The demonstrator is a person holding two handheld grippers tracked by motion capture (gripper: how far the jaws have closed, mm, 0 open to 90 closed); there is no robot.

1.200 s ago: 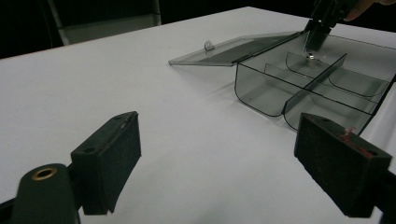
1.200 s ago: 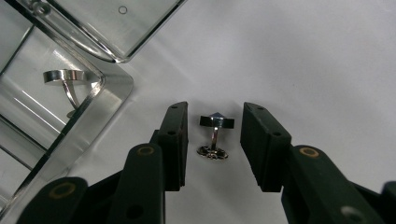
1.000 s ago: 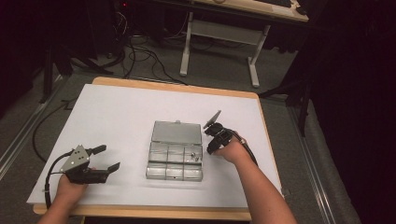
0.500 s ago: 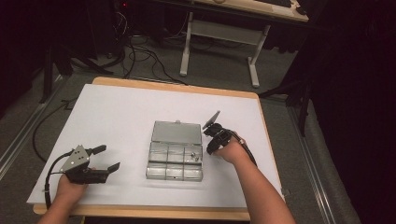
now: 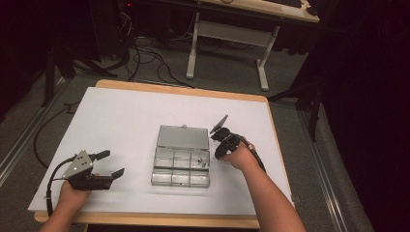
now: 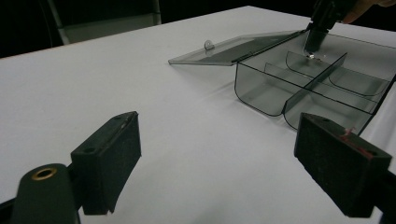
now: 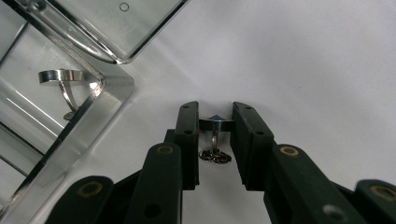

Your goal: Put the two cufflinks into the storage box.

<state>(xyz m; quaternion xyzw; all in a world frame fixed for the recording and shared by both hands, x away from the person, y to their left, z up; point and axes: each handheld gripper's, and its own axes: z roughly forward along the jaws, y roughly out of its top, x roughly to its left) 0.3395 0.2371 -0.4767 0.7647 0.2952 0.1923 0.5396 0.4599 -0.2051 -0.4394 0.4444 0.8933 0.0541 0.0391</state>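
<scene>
A clear plastic compartment box [image 5: 180, 180] lies in the middle of the white table with its lid [image 5: 183, 137] folded back flat. My right gripper [image 5: 217, 153] is at the box's right edge, pointing down at the table. In the right gripper view its jaws [image 7: 215, 114] have just been closing and press on the flat head of a small silver stud [image 7: 215, 125] standing on the white surface. A second silver stud [image 7: 60, 77] rests in a corner compartment of the box [image 7: 100, 86]. My left gripper [image 5: 107, 164] rests near the front left and is open, its pads [image 6: 109, 149] wide apart with nothing between them.
The white sheet covers a wooden table [image 5: 145, 87] whose front edge runs just below both hands. Bare white surface [image 5: 111, 121] lies left of and behind the box. A white desk frame [image 5: 227, 38] and cables [image 5: 145, 53] are on the floor beyond.
</scene>
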